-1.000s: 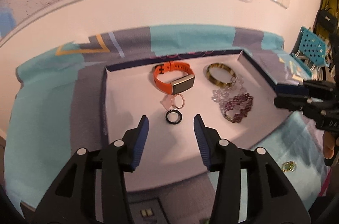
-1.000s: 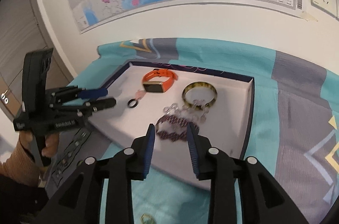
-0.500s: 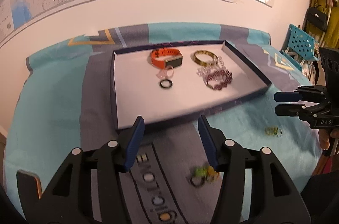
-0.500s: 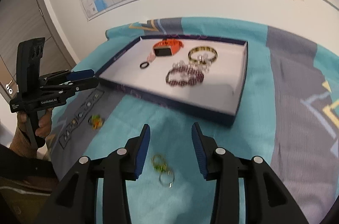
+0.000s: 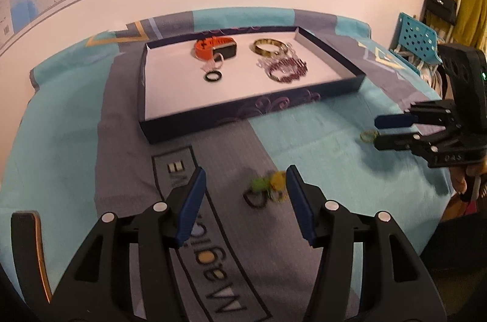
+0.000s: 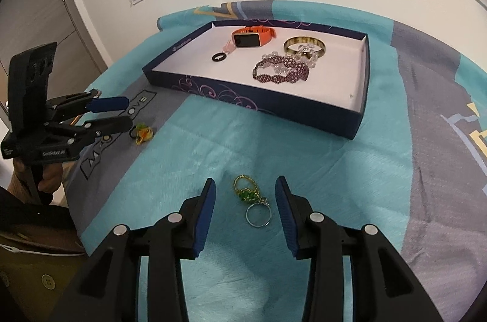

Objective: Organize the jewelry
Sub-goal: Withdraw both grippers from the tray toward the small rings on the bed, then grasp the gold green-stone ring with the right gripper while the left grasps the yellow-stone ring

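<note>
We hold each hand-held gripper, left [image 5: 246, 194] and right [image 6: 245, 201], jaws apart, astride loose rings: green-and-orange cluster [image 5: 268, 189], gold-and-silver rings [image 6: 252, 201], outside the navy cardboard tray's near wall [image 6: 252, 106], ready for pickup.

Even indoor light, warm tint in left view, fisheye bending w/ dark corners, slight motion blur

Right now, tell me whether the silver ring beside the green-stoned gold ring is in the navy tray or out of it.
Out. The silver ring lies on the teal cloth, well short of the navy tray.
</note>
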Demonstrator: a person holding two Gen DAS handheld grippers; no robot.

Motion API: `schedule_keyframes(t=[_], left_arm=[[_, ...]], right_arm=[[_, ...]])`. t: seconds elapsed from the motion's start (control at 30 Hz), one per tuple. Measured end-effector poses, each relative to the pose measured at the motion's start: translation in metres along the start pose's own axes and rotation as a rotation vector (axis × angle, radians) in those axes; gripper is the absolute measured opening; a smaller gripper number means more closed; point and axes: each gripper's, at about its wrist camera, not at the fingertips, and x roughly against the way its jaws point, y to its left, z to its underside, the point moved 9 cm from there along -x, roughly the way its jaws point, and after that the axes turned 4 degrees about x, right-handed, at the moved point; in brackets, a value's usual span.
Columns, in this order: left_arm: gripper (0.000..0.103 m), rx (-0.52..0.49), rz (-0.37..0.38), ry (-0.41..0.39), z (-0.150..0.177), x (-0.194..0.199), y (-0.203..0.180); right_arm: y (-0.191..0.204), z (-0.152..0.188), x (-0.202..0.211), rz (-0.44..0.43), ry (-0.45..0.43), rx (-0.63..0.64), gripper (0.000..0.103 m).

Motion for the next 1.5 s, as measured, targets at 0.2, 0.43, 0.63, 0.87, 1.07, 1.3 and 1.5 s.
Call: schedule_keyframes(t=[0.2, 0.43, 0.63, 0.87, 1.07, 1.3, 1.5], left_arm=[[0.054, -0.024, 0.028, 0.029, 0.013, 0.000, -0.009], [0.049, -0.044, 0.066, 0.054, 0.020, -0.005, -0.023], [0.043, -0.049, 0.078, 0.071, 0.023, -0.009, -0.029], [0.039, -0.046, 0.072, 0.071, 0.020, -0.013, -0.029], [0.038, -0.025, 0.051, 0.066, 0.015, -0.017, -0.020], [0.037, -0.018, 0.042, 0.061, 0.014, -0.014, -0.016], [0.032, -0.059, 0.090, 0.075, 0.022, -0.011, -0.033]], right_arm=[[-0.001, 0.002, -0.001, 0.001, -0.002, -0.011, 0.038], [0.000, 0.002, -0.002, -0.003, -0.006, -0.017, 0.039], [0.001, 0.003, -0.002, -0.006, -0.007, -0.011, 0.039], [0.006, 0.003, -0.006, 0.034, 0.004, 0.039, 0.036], [0.004, 0.002, -0.007, 0.051, 0.010, 0.052, 0.010], [-0.002, -0.008, 0.001, 0.027, -0.042, -0.004, 0.009], [-0.013, -0.014, 0.006, -0.028, -0.078, -0.095, 0.010]])
